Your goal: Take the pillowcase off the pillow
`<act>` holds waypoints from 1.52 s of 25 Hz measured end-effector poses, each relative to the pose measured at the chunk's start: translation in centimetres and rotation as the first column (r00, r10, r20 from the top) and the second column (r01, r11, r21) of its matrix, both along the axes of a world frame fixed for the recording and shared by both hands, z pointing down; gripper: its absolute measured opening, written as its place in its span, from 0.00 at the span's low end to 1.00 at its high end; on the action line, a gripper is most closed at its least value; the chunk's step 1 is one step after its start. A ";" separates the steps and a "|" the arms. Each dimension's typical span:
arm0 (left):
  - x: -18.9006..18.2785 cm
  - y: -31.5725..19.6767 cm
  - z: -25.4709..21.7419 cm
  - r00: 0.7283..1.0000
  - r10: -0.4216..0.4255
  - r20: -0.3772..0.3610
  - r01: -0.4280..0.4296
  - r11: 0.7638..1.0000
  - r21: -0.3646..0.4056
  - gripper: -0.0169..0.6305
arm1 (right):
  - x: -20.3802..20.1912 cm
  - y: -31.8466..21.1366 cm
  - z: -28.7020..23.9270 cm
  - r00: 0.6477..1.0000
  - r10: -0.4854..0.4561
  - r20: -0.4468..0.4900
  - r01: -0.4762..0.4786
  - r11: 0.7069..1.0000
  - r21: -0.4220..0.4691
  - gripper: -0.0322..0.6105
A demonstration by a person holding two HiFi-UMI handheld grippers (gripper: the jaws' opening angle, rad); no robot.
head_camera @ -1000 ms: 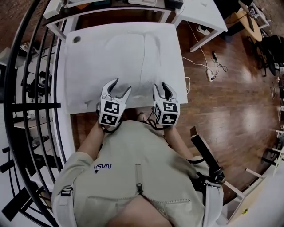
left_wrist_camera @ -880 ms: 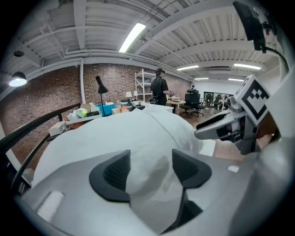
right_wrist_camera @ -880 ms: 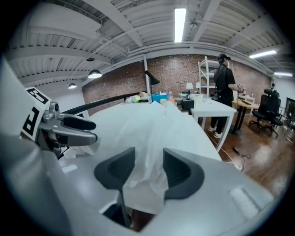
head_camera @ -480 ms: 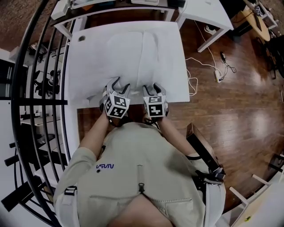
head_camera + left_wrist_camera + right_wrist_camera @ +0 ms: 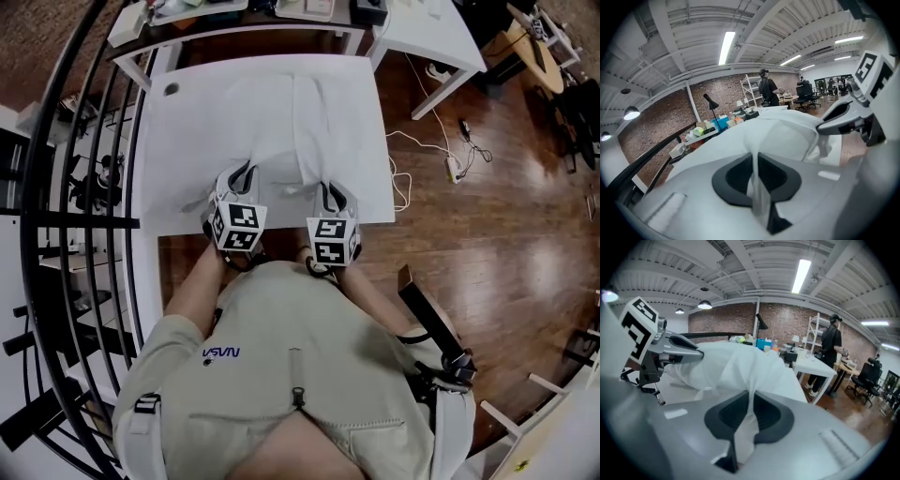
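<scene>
A white pillowcase (image 5: pixel 281 122) covers the pillow that lies lengthwise on the white table (image 5: pixel 169 141). My left gripper (image 5: pixel 240 176) is at the cover's near left corner, and its jaws are closing with a fold of white fabric (image 5: pixel 758 190) pinched between the dark pads. My right gripper (image 5: pixel 329 195) is at the near right corner, its jaws also closing on a bunched fold (image 5: pixel 743 427). In both gripper views the cloth rises in a ridge from the pads. The left gripper view shows the right gripper (image 5: pixel 841 123) beside it.
A black curved railing (image 5: pixel 84 187) runs along the left. Behind the table stands a shelf with small items (image 5: pixel 234 9), and a second white table (image 5: pixel 431 33) at the back right. Cables (image 5: pixel 441 155) lie on the wood floor. A person (image 5: pixel 830 352) stands far off.
Both grippers stood open at the pillow's near edge, then moved closer together and closed on the fabric. The near end of the cover is now bunched and lifted.
</scene>
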State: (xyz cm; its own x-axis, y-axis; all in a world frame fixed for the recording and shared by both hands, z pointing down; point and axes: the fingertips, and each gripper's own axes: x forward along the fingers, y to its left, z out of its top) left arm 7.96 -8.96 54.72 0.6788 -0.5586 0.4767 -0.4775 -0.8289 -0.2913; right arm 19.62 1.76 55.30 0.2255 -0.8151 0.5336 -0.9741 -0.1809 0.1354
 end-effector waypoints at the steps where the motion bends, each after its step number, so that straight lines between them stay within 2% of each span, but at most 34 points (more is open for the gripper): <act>1: 0.0 -0.5 -0.7 1.000 -0.011 -0.016 0.011 1.000 0.003 0.08 | 0.4 0.1 -0.6 1.000 0.010 -0.008 -0.010 1.000 0.009 0.10; 7: 0.1 -2.6 -2.8 0.998 -0.035 -0.060 0.034 0.999 -0.009 0.08 | 3.7 1.3 -1.7 0.994 0.107 0.015 -0.108 0.993 0.051 0.10; 12: -1.2 -3.8 -2.9 0.992 -0.096 -0.081 0.091 0.994 -0.057 0.06 | 7.4 3.8 -0.5 0.975 0.219 0.038 -0.220 0.975 0.017 0.08; 15: -1.7 -3.5 -2.8 0.994 -0.077 -0.072 0.073 0.996 -0.060 0.06 | 8.7 4.8 1.6 0.978 0.208 0.028 -0.207 0.978 -0.036 0.08; 18: -2.1 -1.4 -0.4 0.998 -0.049 -0.030 0.046 0.994 -0.099 0.06 | 8.8 5.4 5.0 0.977 0.211 0.044 -0.205 0.972 -0.114 0.08; 21: -3.0 0.4 2.6 0.998 -0.067 0.003 0.067 0.986 -0.151 0.06 | 8.5 5.9 8.9 0.976 0.205 0.072 -0.186 0.961 -0.203 0.08; 23: -3.3 1.2 3.8 0.997 -0.077 0.009 0.077 0.984 -0.159 0.06 | 8.2 6.2 10.3 0.980 0.174 0.094 -0.150 0.963 -0.224 0.08; 28: -3.2 1.1 2.8 0.997 -0.077 -0.016 0.074 0.990 -0.116 0.11 | 8.4 6.8 8.7 0.978 0.136 0.157 -0.111 0.981 -0.160 0.16; 32: -2.8 2.0 0.0 0.997 -0.075 -0.034 0.070 0.990 -0.119 0.18 | 8.4 6.8 3.9 0.955 0.122 0.270 -0.117 0.993 -0.034 0.18; 35: -2.9 2.2 -3.2 0.986 -0.111 -0.125 0.093 0.986 -0.136 0.18 | 8.0 6.0 -0.8 0.945 0.061 0.321 -0.093 0.992 0.084 0.19; 38: -2.2 2.3 -5.5 0.978 -0.109 -0.179 0.084 0.987 -0.140 0.18 | 7.8 5.0 -3.5 0.943 0.009 0.332 -0.065 0.985 0.158 0.19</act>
State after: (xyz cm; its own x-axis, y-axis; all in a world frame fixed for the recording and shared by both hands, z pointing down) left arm 5.78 -6.68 49.21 0.7081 -0.5669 0.4209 -0.5927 -0.8012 -0.0820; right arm 27.40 6.71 51.75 0.0921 -0.8920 0.4425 -0.9510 -0.2105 -0.2264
